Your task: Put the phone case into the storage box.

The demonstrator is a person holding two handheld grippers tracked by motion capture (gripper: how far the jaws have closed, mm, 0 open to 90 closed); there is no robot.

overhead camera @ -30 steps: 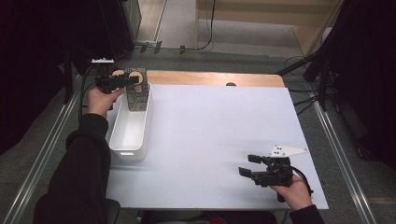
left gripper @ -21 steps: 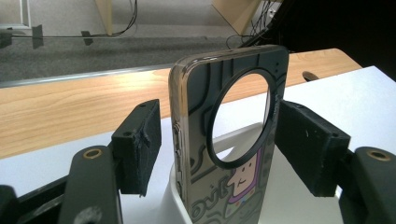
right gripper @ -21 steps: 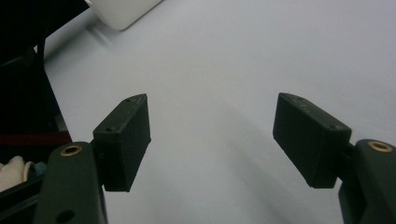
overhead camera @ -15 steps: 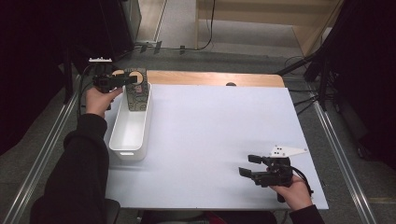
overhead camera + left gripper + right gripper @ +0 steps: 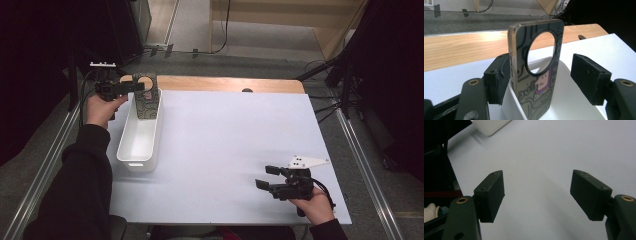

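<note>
A dark patterned phone case (image 5: 146,97) with a round camera hole stands upright at the far end of the white bin (image 5: 135,162). My left gripper (image 5: 141,86) is level with the case's top. In the left gripper view the case (image 5: 536,72) rests against the left pad (image 5: 499,77), while the right pad (image 5: 589,75) stands well apart from it. The jaws have just been opening with the case between them. My right gripper (image 5: 267,177) hovers open over the white table top (image 5: 235,135) at the front right, with nothing between its pads (image 5: 491,195).
The long white bin (image 5: 574,107) lies along the table's left side. A wooden strip (image 5: 225,84) runs along the far edge. Metal rails (image 5: 365,165) flank the table. A dark cabinet (image 5: 125,25) stands behind the left hand.
The left hand has shifted slightly at the far end of the bin, and the case still stands upright there. The right gripper has stayed where it was.
</note>
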